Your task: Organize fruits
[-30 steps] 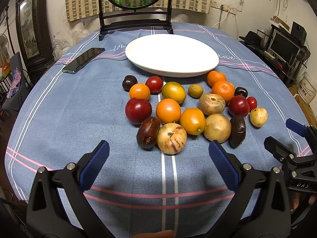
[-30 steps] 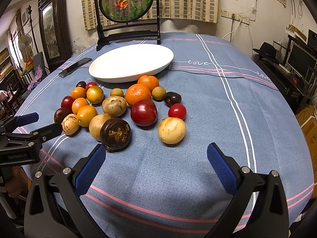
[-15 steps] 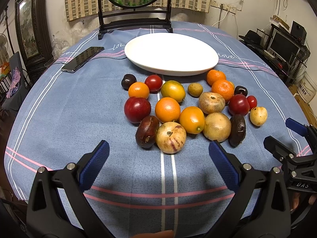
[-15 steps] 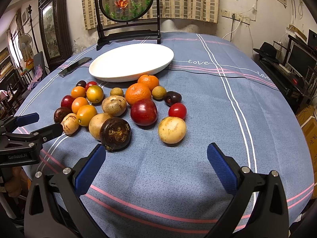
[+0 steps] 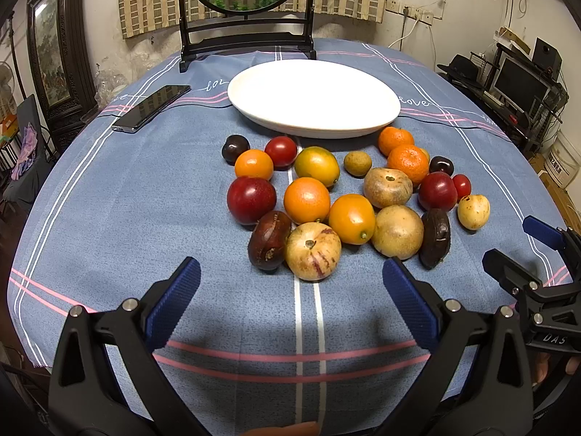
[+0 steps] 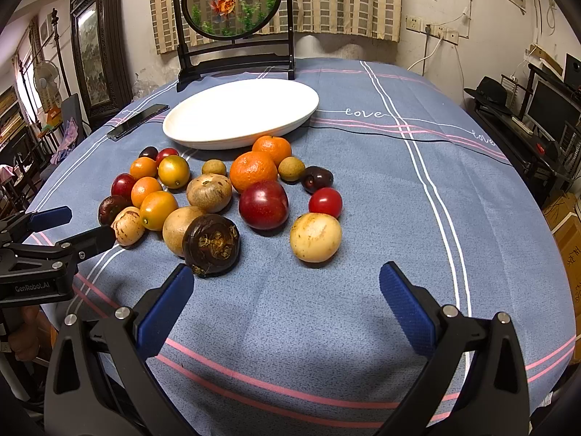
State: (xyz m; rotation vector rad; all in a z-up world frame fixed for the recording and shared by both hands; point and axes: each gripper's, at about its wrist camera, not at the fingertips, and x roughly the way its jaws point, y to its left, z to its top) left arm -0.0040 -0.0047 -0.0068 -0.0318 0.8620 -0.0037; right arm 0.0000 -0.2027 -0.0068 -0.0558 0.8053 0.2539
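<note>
Several fruits lie clustered on the blue cloth: oranges [image 5: 307, 200], a red plum [image 5: 251, 200], a pale striped fruit [image 5: 313, 250], dark brown fruits [image 6: 211, 244], and a yellow fruit [image 6: 315, 237]. Behind them sits an empty white plate [image 5: 314, 99] [image 6: 241, 112]. My left gripper [image 5: 290, 298] is open near the table's front edge, just short of the striped fruit. My right gripper [image 6: 285, 299] is open too, nothing between its fingers, with the dark brown fruit close to its left finger [image 6: 165, 312].
A black phone [image 5: 150, 108] lies left of the plate. A framed round goldfish screen [image 5: 247, 11] stands at the table's far edge. Shelves with a monitor [image 5: 519, 83] are off to the right. A hand [image 6: 25, 334] holds the other gripper at the left.
The left gripper has crept slightly forward, so the fruits sit a little lower and closer in its view. The right gripper's view is nearly unchanged. Both stay open.
</note>
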